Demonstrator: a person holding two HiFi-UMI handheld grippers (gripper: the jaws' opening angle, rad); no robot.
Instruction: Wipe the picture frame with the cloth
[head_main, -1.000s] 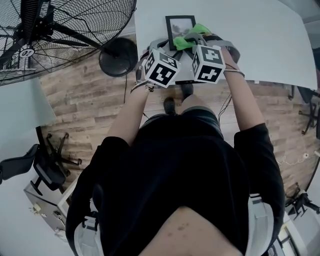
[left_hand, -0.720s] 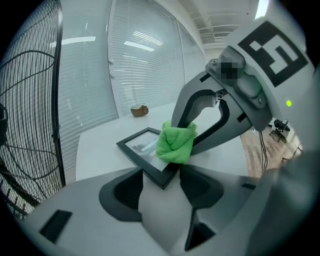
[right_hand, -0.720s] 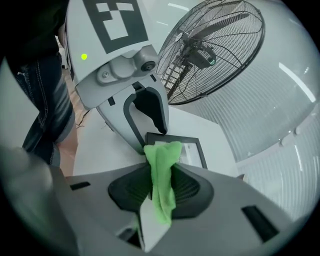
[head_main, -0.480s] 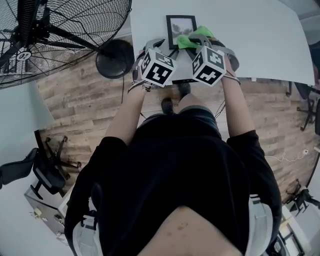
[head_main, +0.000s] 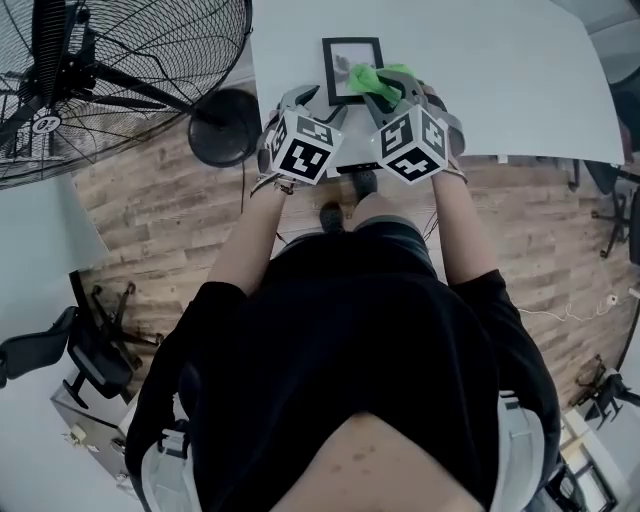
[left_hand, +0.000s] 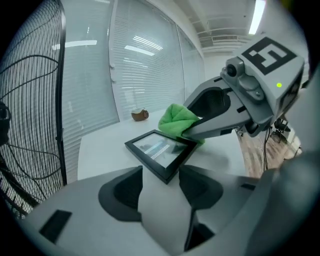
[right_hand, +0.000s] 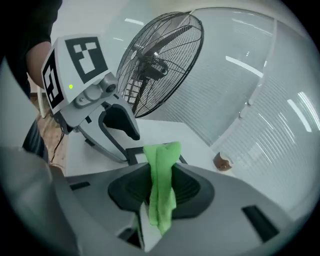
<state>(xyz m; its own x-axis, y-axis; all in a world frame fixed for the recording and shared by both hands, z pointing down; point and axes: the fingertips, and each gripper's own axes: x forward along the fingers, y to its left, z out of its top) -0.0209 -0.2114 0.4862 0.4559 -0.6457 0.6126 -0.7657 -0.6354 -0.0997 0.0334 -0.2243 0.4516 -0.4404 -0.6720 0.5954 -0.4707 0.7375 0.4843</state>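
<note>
A black picture frame (head_main: 345, 70) lies flat on the white table (head_main: 500, 80). My right gripper (head_main: 393, 88) is shut on a bright green cloth (head_main: 372, 77), which rests over the frame's right side. In the right gripper view the cloth (right_hand: 161, 185) hangs pinched between the jaws, hiding most of the frame (right_hand: 131, 153). My left gripper (head_main: 318, 100) stands open at the frame's near corner. In the left gripper view that corner (left_hand: 161, 152) lies between the jaw tips, and neither pad touches it. These jaws have just drawn in slightly.
A large standing fan (head_main: 110, 80) with a round base (head_main: 222, 125) stands on the wooden floor, left of the table. A small brown object (left_hand: 140, 115) sits near the table's far edge. An office chair (head_main: 90, 340) is at the lower left.
The right gripper has rolled about its own axis and lifted a little with the cloth in it. The left gripper has stayed put by the frame's corner.
</note>
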